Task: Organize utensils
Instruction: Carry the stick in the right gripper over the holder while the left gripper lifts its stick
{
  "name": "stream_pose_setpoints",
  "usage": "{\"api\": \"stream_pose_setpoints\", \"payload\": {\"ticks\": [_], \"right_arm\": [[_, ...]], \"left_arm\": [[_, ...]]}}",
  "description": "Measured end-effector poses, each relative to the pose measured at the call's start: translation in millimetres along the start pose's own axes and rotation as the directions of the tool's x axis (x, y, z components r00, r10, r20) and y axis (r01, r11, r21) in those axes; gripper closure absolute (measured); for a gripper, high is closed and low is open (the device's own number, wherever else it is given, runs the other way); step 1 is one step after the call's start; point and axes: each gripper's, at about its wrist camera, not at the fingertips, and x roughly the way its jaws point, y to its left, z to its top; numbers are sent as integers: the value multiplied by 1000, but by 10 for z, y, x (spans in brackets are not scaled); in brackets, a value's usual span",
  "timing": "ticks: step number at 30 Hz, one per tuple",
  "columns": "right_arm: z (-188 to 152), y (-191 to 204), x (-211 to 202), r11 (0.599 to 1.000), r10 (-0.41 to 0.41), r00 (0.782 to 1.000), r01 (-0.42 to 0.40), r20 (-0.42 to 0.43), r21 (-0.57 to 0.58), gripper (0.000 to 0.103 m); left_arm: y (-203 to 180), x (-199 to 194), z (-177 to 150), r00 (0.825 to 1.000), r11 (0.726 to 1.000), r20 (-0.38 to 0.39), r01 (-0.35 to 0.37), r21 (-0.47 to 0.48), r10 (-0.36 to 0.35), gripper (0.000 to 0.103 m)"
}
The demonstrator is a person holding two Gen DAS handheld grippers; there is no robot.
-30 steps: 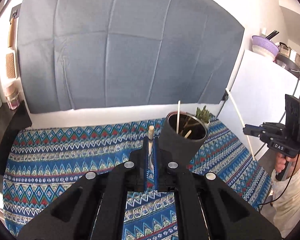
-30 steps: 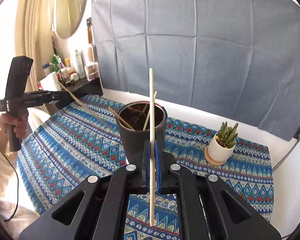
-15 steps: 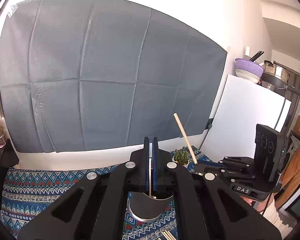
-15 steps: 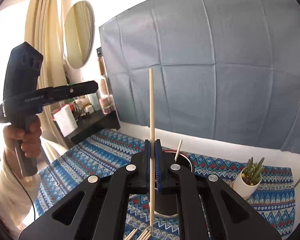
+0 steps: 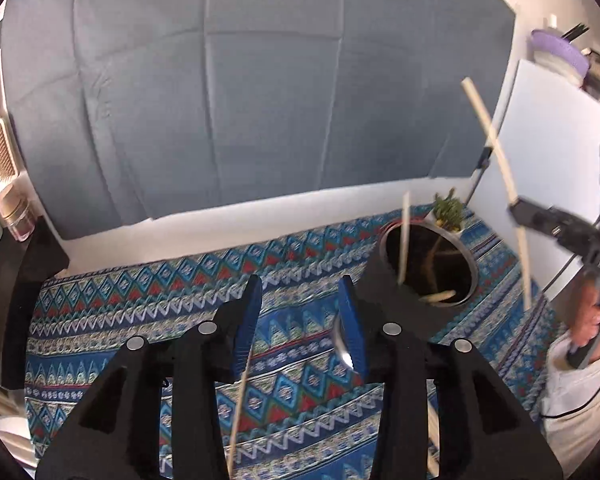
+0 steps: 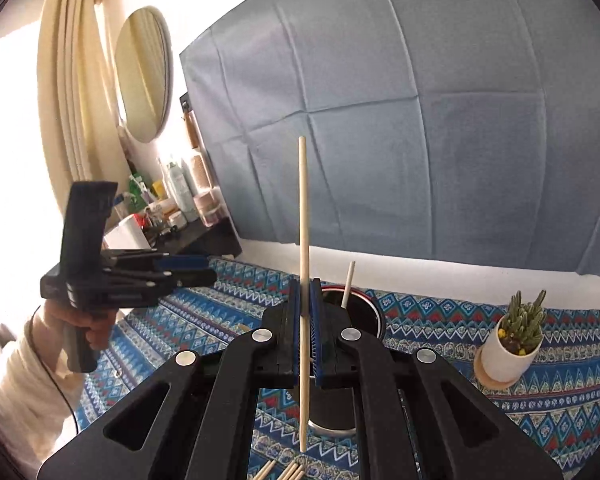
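Observation:
A black utensil cup (image 5: 428,264) stands on the patterned cloth, with a few wooden chopsticks in it; it also shows in the right wrist view (image 6: 360,320). My left gripper (image 5: 300,320) is open, left of the cup. A thin wooden stick (image 5: 240,404) hangs loose by its left finger, blurred. My right gripper (image 6: 307,304) is shut on a wooden chopstick (image 6: 303,216), held upright in front of the cup. It also appears in the left wrist view (image 5: 540,224). More chopsticks (image 6: 288,472) lie on the cloth below.
A small potted succulent (image 6: 516,336) stands right of the cup. A dark shelf with bottles (image 6: 180,216) lines the left side. A blue-grey sheet (image 5: 260,100) hangs behind the table. A white panel (image 5: 548,168) stands at the right.
My left gripper has opened and tilted down toward the cloth, letting go of its chopstick. My right gripper still holds its chopstick upright, now lower and nearer the cup.

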Motion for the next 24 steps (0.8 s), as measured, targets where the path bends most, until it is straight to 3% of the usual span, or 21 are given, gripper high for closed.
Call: {"api": "stream_pose_setpoints", "payload": {"ticks": [4,11,16,21,22,23,24], "right_arm": [[-7,6,22,1000,-2,1000,2,-7,-11,98],[-5,31,86,1000,0,1000,0,-24,-27,98],[1,43,99,1000,1,1000,-2,-26,-30,98],[1,30,97,1000,-2,1000,1,-24,-26,98],[-6,22,88,1000,-2,1000,2,-22,-23,98],[-17,15,77,1000,-3,1000,2,-22,-19,98],[-17,10,81,1000,-3,1000,3,-22,-16,98]], "left_arm": [[235,326,-276,991,999,-132,-33,-34,28,48],[407,691,-645,962,996,-258,-94,1,91,31],[521,934,-836,921,990,-363,-140,26,140,25],[588,1083,-1000,901,992,-416,-119,29,120,25],[598,1102,-1027,900,994,-423,-107,26,108,32],[611,1130,-1057,897,996,-435,-84,15,82,46],[634,1112,-1069,906,997,-418,-76,-3,68,49]]}}
